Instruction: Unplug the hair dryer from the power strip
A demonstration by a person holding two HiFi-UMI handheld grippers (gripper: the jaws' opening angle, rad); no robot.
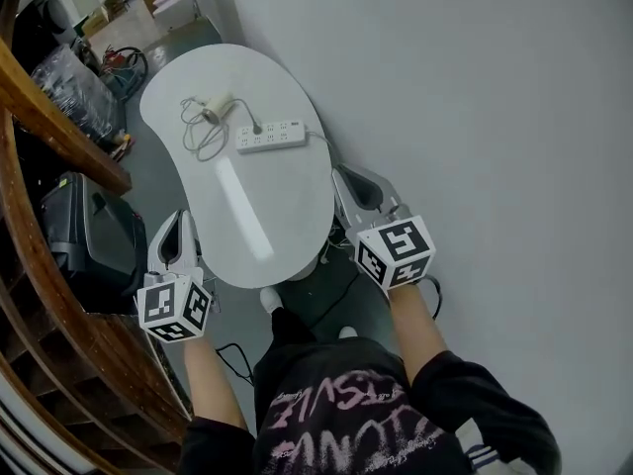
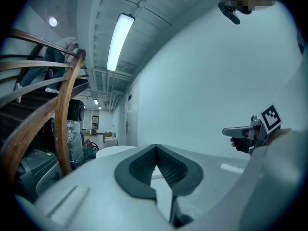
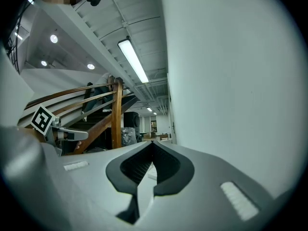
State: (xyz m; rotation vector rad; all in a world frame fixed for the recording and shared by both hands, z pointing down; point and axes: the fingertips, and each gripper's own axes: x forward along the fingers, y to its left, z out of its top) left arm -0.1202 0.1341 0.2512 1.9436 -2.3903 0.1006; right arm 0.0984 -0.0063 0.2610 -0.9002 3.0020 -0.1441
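The person stands at the near end of the bench (image 1: 287,226), in a dark sweatshirt (image 1: 346,414) with pink print, one gripper in each hand. The left gripper (image 1: 181,218) is held level just off the bench's near left edge, its marker cube towards the body. Its jaws are closed tip to tip with nothing between them, which its own view shows plainly (image 2: 155,147). The right gripper (image 1: 348,174) is held level at the bench's near right edge. Its jaws are pressed together and empty as well (image 3: 153,142). Each gripper shows in the other's view, out to the side and well apart from its partner.

A white shoe (image 1: 271,300) stands under the bench's near edge, and a black cable (image 1: 331,300) trails across the grey floor beside it.

Further along the white kidney-shaped top lies the white power strip (image 1: 270,136), crosswise, well beyond both grippers. A dark plug (image 1: 256,127) sits at its left end, apparently in a socket, though it is too small to be sure. From there a thin cord (image 1: 198,137) loops loosely to the hair dryer (image 1: 215,110), a small pale thing lying on the bench just beyond the strip's left end. The strip's own white cable (image 1: 321,139) runs off the bench's right edge.

A wooden stair rail (image 1: 59,117) curves along the left side, with a black case (image 1: 89,236) on the floor beneath it.
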